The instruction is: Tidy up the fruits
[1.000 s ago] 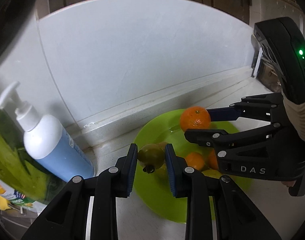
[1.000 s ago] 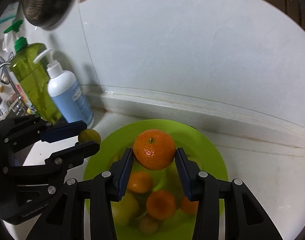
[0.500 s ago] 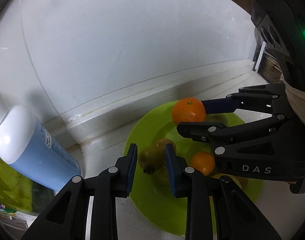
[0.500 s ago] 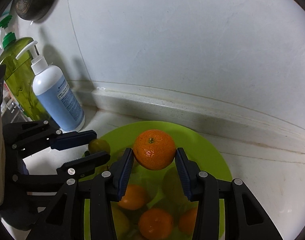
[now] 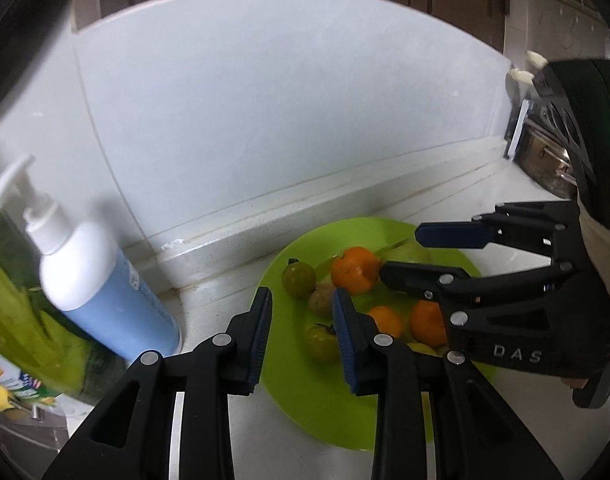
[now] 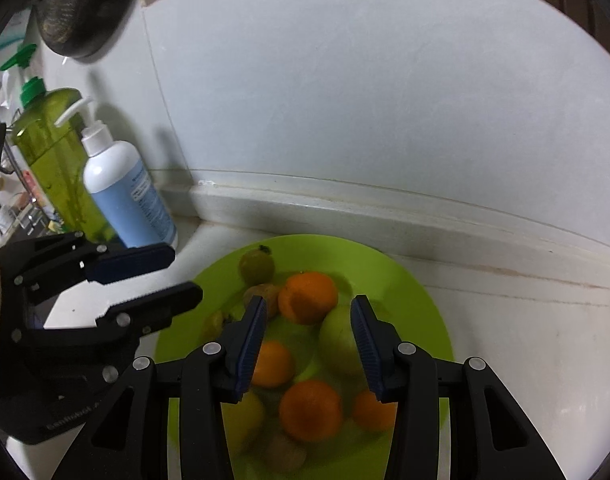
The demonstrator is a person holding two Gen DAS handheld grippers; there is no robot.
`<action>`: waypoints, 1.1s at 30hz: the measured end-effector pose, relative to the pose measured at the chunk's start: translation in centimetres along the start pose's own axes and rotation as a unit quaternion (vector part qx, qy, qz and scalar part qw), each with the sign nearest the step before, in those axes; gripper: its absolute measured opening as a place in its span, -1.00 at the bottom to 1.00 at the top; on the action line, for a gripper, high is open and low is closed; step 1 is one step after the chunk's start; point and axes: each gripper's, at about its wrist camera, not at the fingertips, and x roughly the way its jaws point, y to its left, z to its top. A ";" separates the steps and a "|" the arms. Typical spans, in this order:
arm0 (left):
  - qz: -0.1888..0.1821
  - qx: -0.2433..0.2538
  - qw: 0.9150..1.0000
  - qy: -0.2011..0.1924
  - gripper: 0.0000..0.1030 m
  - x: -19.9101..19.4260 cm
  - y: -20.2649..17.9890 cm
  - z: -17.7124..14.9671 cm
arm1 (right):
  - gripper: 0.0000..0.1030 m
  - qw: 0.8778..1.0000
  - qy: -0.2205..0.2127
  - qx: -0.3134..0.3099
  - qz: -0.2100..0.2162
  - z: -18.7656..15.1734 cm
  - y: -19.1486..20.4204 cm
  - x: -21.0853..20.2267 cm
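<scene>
A lime green plate point(image 5: 305, 392) point(image 6: 409, 280) sits on the white counter by the wall and holds several fruits. A small green fruit point(image 5: 298, 278) point(image 6: 257, 267) lies at its far left edge. A large orange point(image 5: 354, 270) point(image 6: 308, 297) lies beside it, with more oranges point(image 6: 310, 410) and yellow-green fruits point(image 6: 339, 340) nearer. My left gripper point(image 5: 301, 336) is open and empty above the plate's left rim. My right gripper point(image 6: 305, 344) is open and empty above the plate's middle; it also shows in the left wrist view point(image 5: 429, 254).
A white and blue pump bottle point(image 5: 101, 292) point(image 6: 125, 196) stands left of the plate against the wall. A green soap bottle point(image 6: 53, 152) stands behind it. A metal object point(image 5: 545, 160) sits at the far right. The raised wall ledge point(image 6: 385, 220) runs behind the plate.
Both grippers opened. The left one let go of the small green fruit and the right one let go of the large orange; both fruits now lie on the plate. Both grippers rose slightly.
</scene>
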 end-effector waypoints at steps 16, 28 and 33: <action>0.047 -0.054 0.996 -0.049 -0.09 -10.4 -2.9 -2.0 | -0.11 0.997 -0.058 0.045 -0.005 -4.6 1.6 -10.5; 0.052 -0.044 0.995 -0.070 0.30 -17.1 -5.4 -6.8 | 0.09 0.992 -0.090 0.076 -0.042 -10.2 4.4 -17.0; 0.060 -0.031 0.994 -0.084 0.48 -19.6 -6.9 -8.7 | 0.28 0.989 -0.099 0.098 -0.055 -12.8 5.0 -19.3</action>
